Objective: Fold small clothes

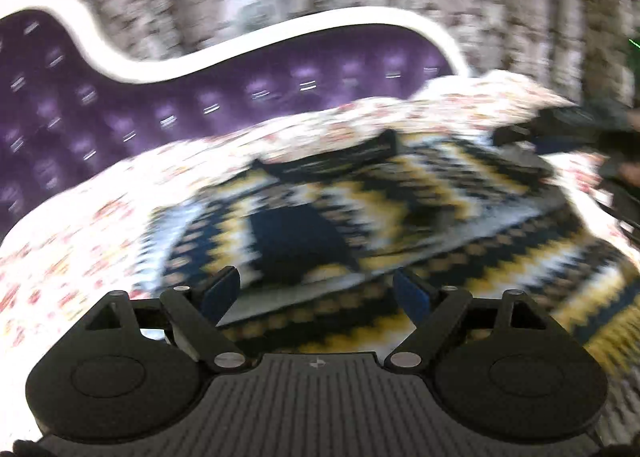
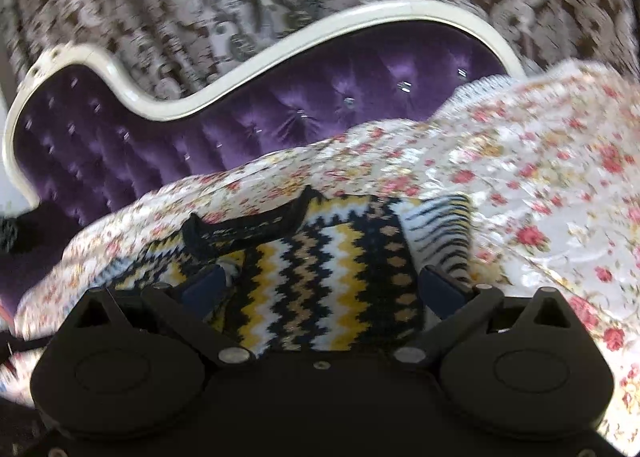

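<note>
Sweater (image 1: pixel 360 193) flat, left tool (image 1: pixel 316 289) open

No readable text

No words, labels, brand names, numbers or signs can be read in either wrist view; both pictures are blurred, and only woven and printed patterns show.

The sweater (image 2: pixel 332 289) is coarse zigzag knit. At twelve o'clock, the headboard (image 2: pixel 280 113) is glossy tufted velvet. The bedspread (image 2: pixel 540 185) is shiny floral cloth.

1 zigzag sweater (image 2: pixel 320 281), 1 floral bedspread (image 2: pixel 540 185), 1 purple headboard (image 2: pixel 280 113), 2 grippers (image 1: pixel 316 293) (image 2: pixel 320 289)
</note>
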Motion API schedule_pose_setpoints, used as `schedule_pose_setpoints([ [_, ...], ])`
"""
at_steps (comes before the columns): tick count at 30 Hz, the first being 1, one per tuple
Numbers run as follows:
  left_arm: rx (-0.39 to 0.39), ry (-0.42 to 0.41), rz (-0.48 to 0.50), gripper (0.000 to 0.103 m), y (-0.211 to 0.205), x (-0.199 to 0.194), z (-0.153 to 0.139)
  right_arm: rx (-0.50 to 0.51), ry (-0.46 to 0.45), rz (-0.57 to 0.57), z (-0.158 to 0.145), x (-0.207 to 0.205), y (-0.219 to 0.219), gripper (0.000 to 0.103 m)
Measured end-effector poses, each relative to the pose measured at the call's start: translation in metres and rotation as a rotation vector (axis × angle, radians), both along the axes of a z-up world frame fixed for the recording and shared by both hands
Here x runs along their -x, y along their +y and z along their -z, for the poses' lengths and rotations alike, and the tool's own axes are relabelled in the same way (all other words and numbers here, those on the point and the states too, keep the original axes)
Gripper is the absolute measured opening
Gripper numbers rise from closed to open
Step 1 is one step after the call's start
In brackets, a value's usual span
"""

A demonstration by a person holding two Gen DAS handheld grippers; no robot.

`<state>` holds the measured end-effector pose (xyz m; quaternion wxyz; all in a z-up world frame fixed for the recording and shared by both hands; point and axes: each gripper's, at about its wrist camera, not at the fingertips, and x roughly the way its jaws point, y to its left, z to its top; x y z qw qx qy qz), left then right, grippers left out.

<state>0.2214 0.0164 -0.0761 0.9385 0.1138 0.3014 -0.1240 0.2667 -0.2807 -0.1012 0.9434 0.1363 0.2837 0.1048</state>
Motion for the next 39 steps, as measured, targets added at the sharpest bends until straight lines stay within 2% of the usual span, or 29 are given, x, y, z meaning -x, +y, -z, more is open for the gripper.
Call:
schedule_pose_setpoints([
  [4, 0.002, 0.057, -0.162, 0.083, 0.034, -0.018, 0.012, 0.100, -0.029, -0.061, -0.001, 0.008, 0.025, 0.103],
  [7, 0.014, 0.096, -0.243, 0.084, 0.055, -0.028, 0.024, 0.185, -0.043, -0.111, 0.000, 0.014, 0.049, 0.103],
  [11, 0.157, 0.123, -0.324, 0.092, 0.079, -0.035, 0.033, 0.401, -0.086, -0.185, -0.004, 0.019, 0.090, 0.103],
  [14, 0.263, 0.157, -0.366, 0.098, 0.091, -0.039, 0.038, 0.557, -0.121, -0.241, -0.006, 0.021, 0.120, 0.103],
  [15, 0.276, 0.156, -0.370, 0.098, 0.093, -0.039, 0.039, 0.600, -0.129, -0.257, -0.006, 0.021, 0.128, 0.103],
  [18, 0.285, 0.152, -0.370, 0.099, 0.093, -0.038, 0.040, 0.705, -0.120, -0.289, -0.001, 0.016, 0.146, 0.102],
  [21, 0.283, 0.149, -0.374, 0.102, 0.092, -0.037, 0.042, 0.759, -0.097, -0.295, 0.006, 0.007, 0.158, 0.100],
  [23, 0.291, 0.146, -0.375, 0.103, 0.093, -0.037, 0.044, 0.734, -0.092, -0.276, 0.004, 0.000, 0.160, 0.094],
  [25, 0.296, 0.141, -0.376, 0.103, 0.095, -0.038, 0.045, 0.659, -0.059, -0.224, -0.001, -0.008, 0.152, 0.085],
  [30, 0.310, 0.134, -0.380, 0.103, 0.099, -0.032, 0.047, 0.360, 0.064, 0.002, -0.011, -0.024, 0.089, 0.084],
  [33, 0.310, 0.130, -0.381, 0.103, 0.098, -0.031, 0.047, 0.232, 0.138, 0.067, -0.006, -0.022, 0.054, 0.084],
  [37, 0.312, 0.129, -0.381, 0.103, 0.098, -0.030, 0.047, 0.149, 0.195, 0.171, 0.002, -0.014, 0.023, 0.085],
  [39, 0.312, 0.130, -0.382, 0.102, 0.098, -0.030, 0.046, 0.103, 0.211, 0.167, 0.006, -0.011, 0.015, 0.085],
])
